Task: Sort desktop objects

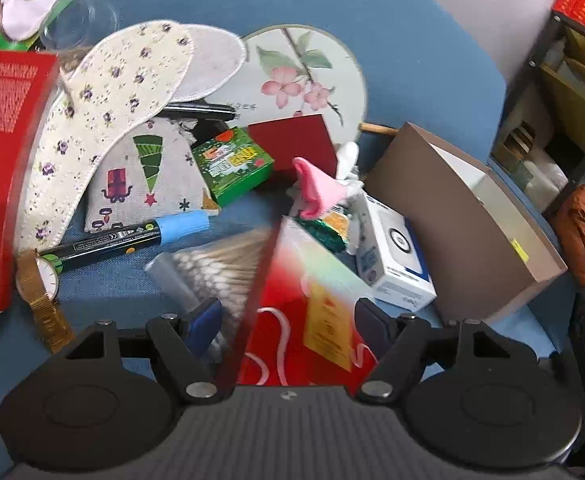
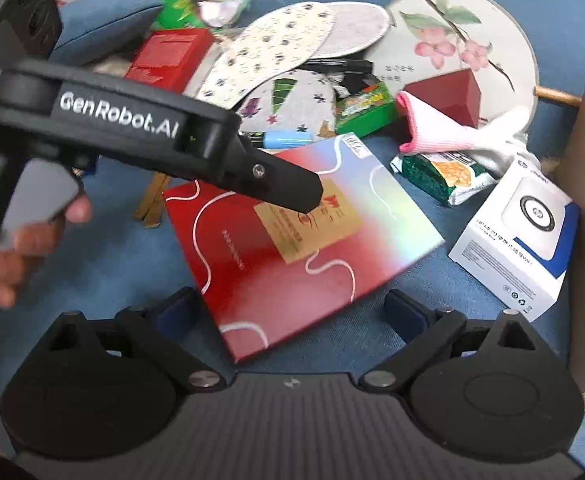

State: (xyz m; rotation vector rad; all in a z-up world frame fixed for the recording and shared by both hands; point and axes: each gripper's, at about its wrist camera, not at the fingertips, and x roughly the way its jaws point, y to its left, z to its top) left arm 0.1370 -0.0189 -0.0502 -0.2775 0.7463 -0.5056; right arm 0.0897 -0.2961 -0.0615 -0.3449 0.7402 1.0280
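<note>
A flat red and iridescent box [image 1: 312, 304] [image 2: 292, 240] lies tilted on the blue surface. My left gripper [image 1: 288, 324] has its jaws on either side of this box, one finger [image 2: 288, 188] over its top face, wide apart. My right gripper [image 2: 296, 308] is open, and the box's near corner lies between its fingers. Behind lie a white and blue box [image 2: 520, 236], a green tea packet [image 2: 444, 176], a pink and white sock [image 2: 440, 132], a green small box [image 2: 366, 108] and a blue-capped marker [image 1: 124, 240].
A brown cardboard box [image 1: 464, 216] stands at the right. Floral insoles [image 1: 104, 116], a round painted fan [image 1: 308, 72], a printed pouch [image 1: 144, 176], cotton swabs [image 1: 220, 268], a gold watch [image 1: 42, 284] and a red box [image 1: 0, 168] crowd the left and back.
</note>
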